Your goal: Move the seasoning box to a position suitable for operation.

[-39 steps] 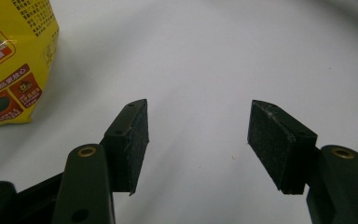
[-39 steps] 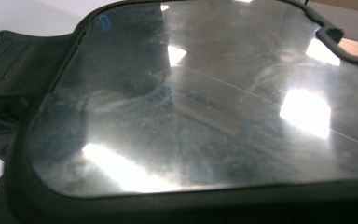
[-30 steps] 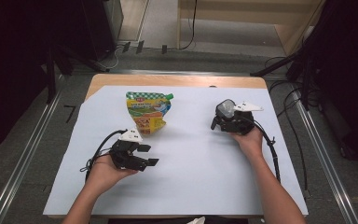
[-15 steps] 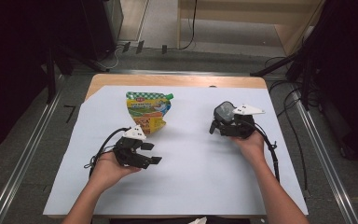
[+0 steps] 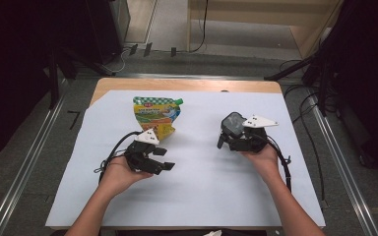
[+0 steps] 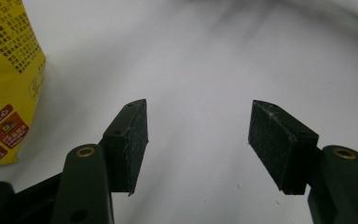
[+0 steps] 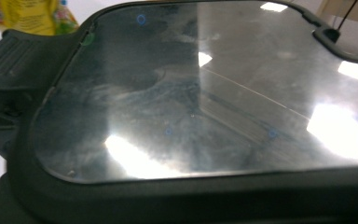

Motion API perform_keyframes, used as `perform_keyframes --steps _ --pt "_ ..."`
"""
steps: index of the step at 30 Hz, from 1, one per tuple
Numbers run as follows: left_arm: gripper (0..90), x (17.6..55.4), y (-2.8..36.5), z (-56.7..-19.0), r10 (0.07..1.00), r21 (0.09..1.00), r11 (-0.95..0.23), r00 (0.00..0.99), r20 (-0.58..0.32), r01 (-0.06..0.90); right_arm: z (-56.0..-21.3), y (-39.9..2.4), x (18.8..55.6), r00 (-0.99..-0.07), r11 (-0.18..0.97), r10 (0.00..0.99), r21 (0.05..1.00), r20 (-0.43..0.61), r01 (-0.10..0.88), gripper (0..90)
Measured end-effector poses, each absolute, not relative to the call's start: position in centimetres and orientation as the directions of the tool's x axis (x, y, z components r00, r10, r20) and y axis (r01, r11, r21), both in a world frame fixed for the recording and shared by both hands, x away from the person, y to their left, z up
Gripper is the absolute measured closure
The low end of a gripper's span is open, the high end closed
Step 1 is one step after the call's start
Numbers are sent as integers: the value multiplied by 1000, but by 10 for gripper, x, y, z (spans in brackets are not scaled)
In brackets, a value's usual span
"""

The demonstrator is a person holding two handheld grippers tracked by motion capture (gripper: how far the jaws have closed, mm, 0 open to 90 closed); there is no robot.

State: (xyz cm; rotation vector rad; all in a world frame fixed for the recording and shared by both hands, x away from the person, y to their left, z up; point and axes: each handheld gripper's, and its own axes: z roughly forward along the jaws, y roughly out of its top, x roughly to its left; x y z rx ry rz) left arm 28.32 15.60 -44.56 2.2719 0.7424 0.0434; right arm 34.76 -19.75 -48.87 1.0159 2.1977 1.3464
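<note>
Near the table's [image 5: 295, 206] front edge, the left gripper [image 5: 163, 160] rests low with its jaws apart and nothing between them. Just beyond it, toward the far left corner, lies the yellow-and-green spouted pouch [image 5: 156, 115], free of both grippers. Toward the right edge, the right gripper [image 5: 225, 139] holds a dark, glossy lidded container [image 5: 234, 123] clamped in its jaws, well apart from the pouch.

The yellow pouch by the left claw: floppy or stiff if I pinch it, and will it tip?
The pouch lies flat on the white sheet, so tipping seems unlikely. Its creased, glossy film suggests it is floppy and perhaps slippery, likely sagging if pinched. The left claw stands open beside it.
</note>
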Motion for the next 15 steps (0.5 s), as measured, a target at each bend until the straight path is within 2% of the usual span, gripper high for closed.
perform_keyframes --steps 15 --pt "388 286 157 -446 528 665 -549 827 -193 506 -495 -160 328 -743 338 666 864 61 373 155"
